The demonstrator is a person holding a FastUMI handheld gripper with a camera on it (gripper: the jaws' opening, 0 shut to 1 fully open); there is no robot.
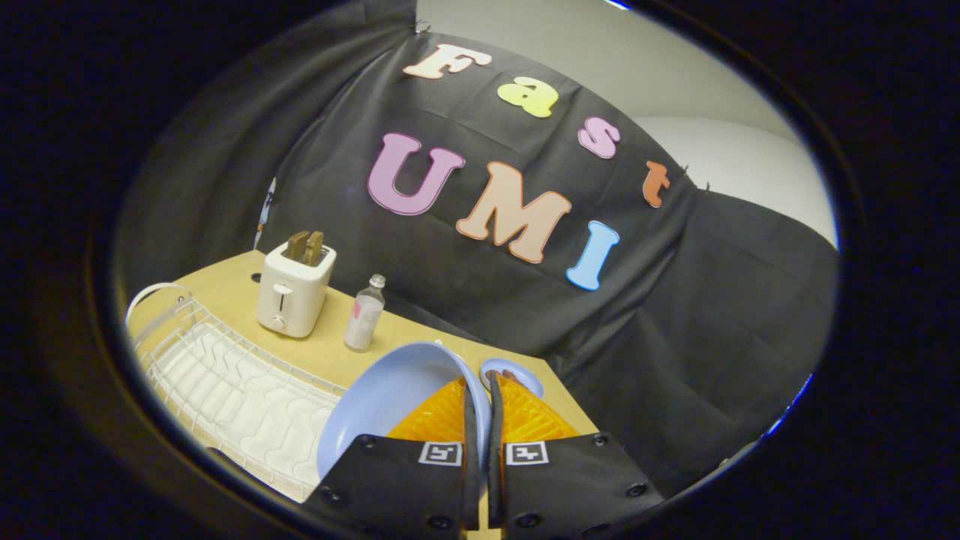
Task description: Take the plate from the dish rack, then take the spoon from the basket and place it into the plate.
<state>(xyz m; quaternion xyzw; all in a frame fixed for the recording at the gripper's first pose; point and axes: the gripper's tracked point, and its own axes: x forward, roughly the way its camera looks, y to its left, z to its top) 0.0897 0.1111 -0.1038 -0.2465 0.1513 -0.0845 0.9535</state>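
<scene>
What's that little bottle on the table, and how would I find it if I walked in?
Start at the white dish rack on the wooden table; behind it stands a white toaster. The bottle is upright just beside the toaster, beyond the fingers, which are shut on a blue plate. It is the one clear, slim thing there, with a pale cap.

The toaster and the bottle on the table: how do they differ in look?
The toaster is a wide white box with two brown slices sticking out of its top; the bottle is slim, see-through and capped. The toaster stands nearer the dish rack, the bottle nearer the plate. Both stand upright on the table.
</scene>
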